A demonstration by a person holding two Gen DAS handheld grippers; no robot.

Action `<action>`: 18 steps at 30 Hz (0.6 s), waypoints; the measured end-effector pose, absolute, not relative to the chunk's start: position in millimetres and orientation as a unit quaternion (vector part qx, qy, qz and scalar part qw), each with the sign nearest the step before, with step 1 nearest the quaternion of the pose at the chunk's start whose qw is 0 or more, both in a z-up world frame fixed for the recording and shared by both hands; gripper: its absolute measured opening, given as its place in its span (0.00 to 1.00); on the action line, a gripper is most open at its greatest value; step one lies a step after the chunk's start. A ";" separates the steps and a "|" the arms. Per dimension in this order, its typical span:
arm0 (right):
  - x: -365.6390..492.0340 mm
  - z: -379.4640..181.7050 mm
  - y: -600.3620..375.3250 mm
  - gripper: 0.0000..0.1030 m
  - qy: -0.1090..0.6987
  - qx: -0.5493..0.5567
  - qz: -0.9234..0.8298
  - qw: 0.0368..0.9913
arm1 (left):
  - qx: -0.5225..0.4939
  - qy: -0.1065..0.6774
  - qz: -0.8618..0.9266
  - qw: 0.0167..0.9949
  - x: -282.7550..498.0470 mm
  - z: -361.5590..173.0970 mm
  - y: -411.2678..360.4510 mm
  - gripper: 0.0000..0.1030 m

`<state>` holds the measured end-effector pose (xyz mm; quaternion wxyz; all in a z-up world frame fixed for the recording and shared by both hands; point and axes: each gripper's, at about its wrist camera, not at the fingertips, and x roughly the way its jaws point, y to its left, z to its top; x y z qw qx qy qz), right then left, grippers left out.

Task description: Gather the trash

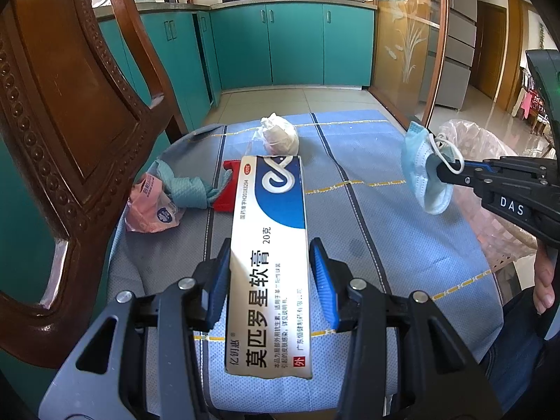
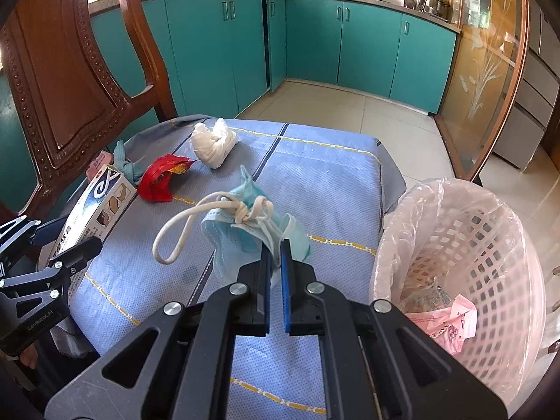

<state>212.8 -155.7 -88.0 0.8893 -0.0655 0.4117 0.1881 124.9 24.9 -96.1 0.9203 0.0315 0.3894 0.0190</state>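
Note:
My left gripper (image 1: 269, 262) has its fingers either side of a white and blue ointment box (image 1: 269, 245); the left pad touches it, a small gap shows at the right pad. The box shows at the left in the right wrist view (image 2: 94, 206). My right gripper (image 2: 275, 250) is shut on a blue face mask (image 2: 241, 234) with knotted white ear loops, held above the cloth; it also shows in the left wrist view (image 1: 425, 171). A white wad (image 2: 213, 141), a red wrapper (image 2: 159, 180), a pink packet (image 1: 152, 206) and a teal rag (image 1: 189, 189) lie on the blue cloth (image 2: 332, 189).
A pink lattice bin (image 2: 465, 245) lined with a clear bag stands right of the table, pink paper inside. A carved wooden chair back (image 1: 70, 122) rises at the left. Teal kitchen cabinets (image 2: 315, 38) stand behind, a glass door (image 2: 490, 70) at the right.

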 end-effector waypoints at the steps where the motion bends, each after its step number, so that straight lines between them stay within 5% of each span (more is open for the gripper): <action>1: 212.6 -88.3 -155.1 0.06 0.412 -0.065 0.189 0.889 | 0.031 0.389 0.019 0.920 124.8 -96.1 24.7 0.44; 18: 211.9 -88.3 -155.0 0.06 0.412 -0.068 0.190 0.889 | 0.030 0.395 0.019 0.918 127.4 -100.3 25.9 0.44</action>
